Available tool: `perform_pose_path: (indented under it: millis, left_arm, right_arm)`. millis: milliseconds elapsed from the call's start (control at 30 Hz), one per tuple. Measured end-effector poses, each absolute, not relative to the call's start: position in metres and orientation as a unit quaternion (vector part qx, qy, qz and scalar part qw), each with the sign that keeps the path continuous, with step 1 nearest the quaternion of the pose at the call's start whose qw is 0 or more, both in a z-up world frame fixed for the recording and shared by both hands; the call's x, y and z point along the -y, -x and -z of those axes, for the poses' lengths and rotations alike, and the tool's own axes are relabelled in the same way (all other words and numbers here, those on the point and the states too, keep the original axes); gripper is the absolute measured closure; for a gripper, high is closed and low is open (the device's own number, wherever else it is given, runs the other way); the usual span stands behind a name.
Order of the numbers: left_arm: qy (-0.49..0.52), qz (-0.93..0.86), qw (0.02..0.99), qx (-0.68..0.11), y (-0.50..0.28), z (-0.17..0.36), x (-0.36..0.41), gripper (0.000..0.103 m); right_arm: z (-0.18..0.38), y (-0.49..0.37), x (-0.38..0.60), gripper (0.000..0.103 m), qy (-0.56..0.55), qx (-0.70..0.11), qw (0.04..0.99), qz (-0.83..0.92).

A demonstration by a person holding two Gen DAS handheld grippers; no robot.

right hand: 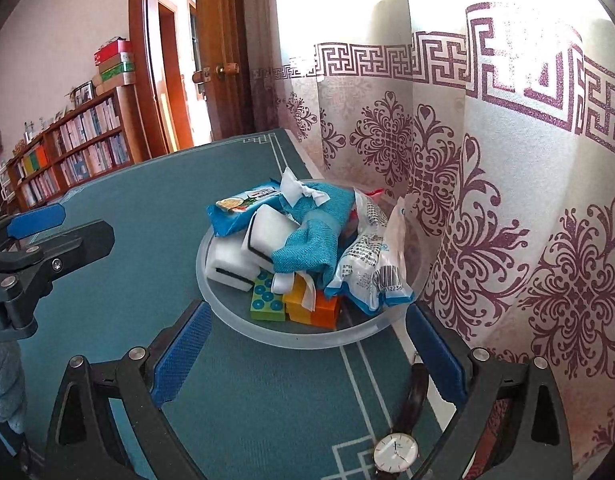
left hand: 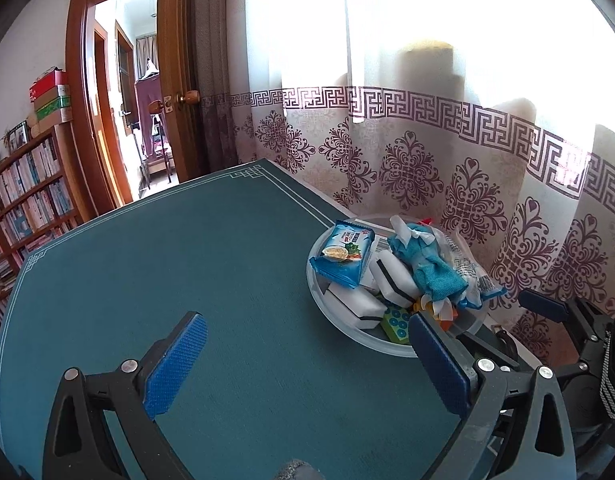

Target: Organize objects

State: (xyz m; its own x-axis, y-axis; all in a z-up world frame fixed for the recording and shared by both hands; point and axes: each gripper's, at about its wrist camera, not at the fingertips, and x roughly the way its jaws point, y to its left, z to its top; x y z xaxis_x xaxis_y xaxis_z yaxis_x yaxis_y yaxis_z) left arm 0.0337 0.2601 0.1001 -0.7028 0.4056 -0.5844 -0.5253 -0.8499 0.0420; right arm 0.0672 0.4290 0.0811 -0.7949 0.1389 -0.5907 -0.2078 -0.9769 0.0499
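The right gripper sits nearest the lens: two black jointed fingers, each faced with a blue, fine-knurled rectangular pad. Its jaws stand at full spread and hold nothing; the near rim of the bowl lies between the fingertips without contact. One wristwatch, round white dial on a dark strap, lies flat on the tablecloth between the fingers, close to the right-hand one.

The tablecloth is a matte teal woven sheet with a thin white line border and fret corners. The bowl is one shallow, round, translucent plastic dish, placed at the table edge beside the curtain, a sheer white fabric printed with maroon fret and floral motifs.

Contents of the bowl, counted from the right wrist view:
- one blue glossy snack packet;
- two white sponge blocks, each with a black stripe;
- one teal coarse-weave cloth with white paper ends;
- one crinkled white and blue film pouch bearing a barcode;
- three toy building bricks: one green with blue studs, one yellow, one orange.
A small red item at the far rim cannot be identified.

The left gripper is of the same build. Its jaws are wide apart and empty over bare cloth; its right fingertip overlaps the bowl rim in the left wrist view, and contact cannot be determined.
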Motion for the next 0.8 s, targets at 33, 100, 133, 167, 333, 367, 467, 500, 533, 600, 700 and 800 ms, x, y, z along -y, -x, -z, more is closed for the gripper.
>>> perform_pose_path:
  millis: [33,100,133,167,333,367,467,500,533,600,700,800]
  left_arm:
    - [0.29,-0.917,0.253,-0.104,-0.034,-0.099,-0.26,0.0]
    - [0.291,-0.918,0.249,-0.108,-0.034,-0.098,-0.261,0.0]
    - [0.291,-0.918,0.247,-0.11,-0.034,-0.097,-0.262,0.0]
    - [0.292,-0.917,0.246,-0.112,-0.034,-0.097,-0.262,0.0]
    - [0.295,-0.916,0.247,-0.115,-0.035,-0.095,-0.264,0.0]
    - [0.295,-0.915,0.248,-0.116,-0.035,-0.094,-0.264,0.0]
    - [0.297,-0.915,0.246,-0.116,-0.035,-0.094,-0.265,0.0]
    - [0.299,-0.915,0.245,-0.116,-0.034,-0.093,-0.265,0.0]
    - [0.302,-0.914,0.244,-0.115,-0.034,-0.092,-0.265,0.0]
    - [0.306,-0.913,0.243,-0.115,-0.033,-0.091,-0.266,0.0]
    - [0.309,-0.911,0.247,-0.115,-0.033,-0.089,-0.266,0.0]
    - [0.311,-0.91,0.249,-0.115,-0.033,-0.088,-0.267,0.0]
  right_arm:
    - [-0.081,-0.067,-0.429,0.005,0.308,-0.055,0.093,-0.945]
    - [-0.08,-0.066,-0.429,0.005,0.309,-0.053,0.096,-0.945]
    - [-0.079,-0.066,-0.429,0.005,0.311,-0.052,0.096,-0.944]
    - [-0.078,-0.066,-0.429,0.005,0.312,-0.052,0.096,-0.944]
    - [-0.078,-0.065,-0.428,0.005,0.315,-0.052,0.092,-0.943]
    - [-0.078,-0.065,-0.428,0.005,0.315,-0.053,0.091,-0.943]
    - [-0.077,-0.064,-0.427,0.005,0.318,-0.052,0.093,-0.942]
    - [-0.076,-0.064,-0.427,0.005,0.32,-0.051,0.094,-0.941]
    - [-0.076,-0.063,-0.427,0.005,0.321,-0.051,0.094,-0.941]
    - [-0.075,-0.063,-0.427,0.005,0.323,-0.052,0.093,-0.941]
    - [-0.074,-0.062,-0.427,0.005,0.323,-0.051,0.094,-0.94]
    - [-0.072,-0.061,-0.428,0.005,0.326,-0.052,0.093,-0.939]
